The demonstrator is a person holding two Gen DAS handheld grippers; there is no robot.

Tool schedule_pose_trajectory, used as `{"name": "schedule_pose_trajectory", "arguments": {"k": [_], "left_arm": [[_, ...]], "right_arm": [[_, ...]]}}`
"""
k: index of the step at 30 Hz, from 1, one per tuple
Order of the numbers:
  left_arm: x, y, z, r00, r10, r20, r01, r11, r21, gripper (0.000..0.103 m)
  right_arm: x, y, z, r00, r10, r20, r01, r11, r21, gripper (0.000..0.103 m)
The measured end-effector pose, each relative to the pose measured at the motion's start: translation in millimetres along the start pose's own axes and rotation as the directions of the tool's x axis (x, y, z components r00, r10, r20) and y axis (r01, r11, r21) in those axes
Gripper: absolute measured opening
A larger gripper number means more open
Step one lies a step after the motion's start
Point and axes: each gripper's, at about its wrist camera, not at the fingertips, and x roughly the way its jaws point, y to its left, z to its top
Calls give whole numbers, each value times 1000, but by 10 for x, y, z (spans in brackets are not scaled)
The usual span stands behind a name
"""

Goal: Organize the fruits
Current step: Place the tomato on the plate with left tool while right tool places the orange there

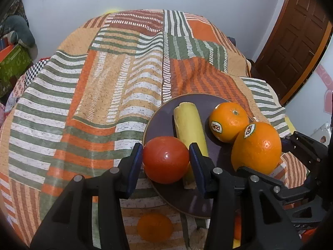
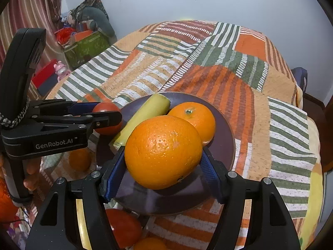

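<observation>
Item: dark plate (image 1: 166, 108) on the patchwork cloth (image 1: 83, 93), being loaded with fruit.

Contents on plate: 1 yellow banana (image 1: 188, 125), lying lengthwise across the middle; 1 small orange (image 1: 228, 121) with a sticker, on the far right part of the plate, touching the large orange.

Left gripper (image 1: 165, 159): pads closed against both sides of 1 red tomato (image 1: 165, 159). The tomato sits at the plate's near-left edge, touching the banana; whether it rests on the plate or hangs just above cannot be told.

Right gripper (image 2: 163, 156): blue pads (image 2: 113, 175) pressed to both flanks of 1 large orange (image 2: 163, 152), held over the near part of the plate, in front of the small orange.

Off plate: 1 more orange (image 1: 155, 227) on the cloth near the left gripper; 1 more tomato (image 2: 124, 227) beneath the right gripper.

Step in hand, as judged: placing, both fruits at the point of set-down.

Next move calls for: lowering each fruit until it bears on the plate, then opening the jaws slowly. Round fruit may roll; the tomato's spot near the rim wants care.
</observation>
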Motion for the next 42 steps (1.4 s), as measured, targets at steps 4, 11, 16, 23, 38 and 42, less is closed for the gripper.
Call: {"name": "schedule_pose_trajectory", "arguments": {"k": [4,11,16,23,38,42], "left_arm": [[43,11,16,1000,-1,-4,1,1000,-2,46],[80,17,16,1000,4,-14,-4,1000,-11,46],[115,31,5,1000,3,-31,-4,1000,-22,54],[83,-44,-14,999,7,-34,-7,1000,8,63],[-500,-27,-147,999,16,34,-16,1000,-3,68],[-720,-44,-249,998,20,54,-20,1000,-1,69]], "right_arm": [[4,7,18,1000,17,2,-17,1000,-14,66],[85,14,-26,999,31,-35,-32,999,-19,66],[149,11,-65,997,29,-67,-30,999,-15,66],[141,22,-67,997,22,-78,-23,1000,-10,67],[-227,-30,-116,1000,0,-19,1,999,37,68],[-393,24,-170,1000,-11,-1,11,999,32,68]]}}
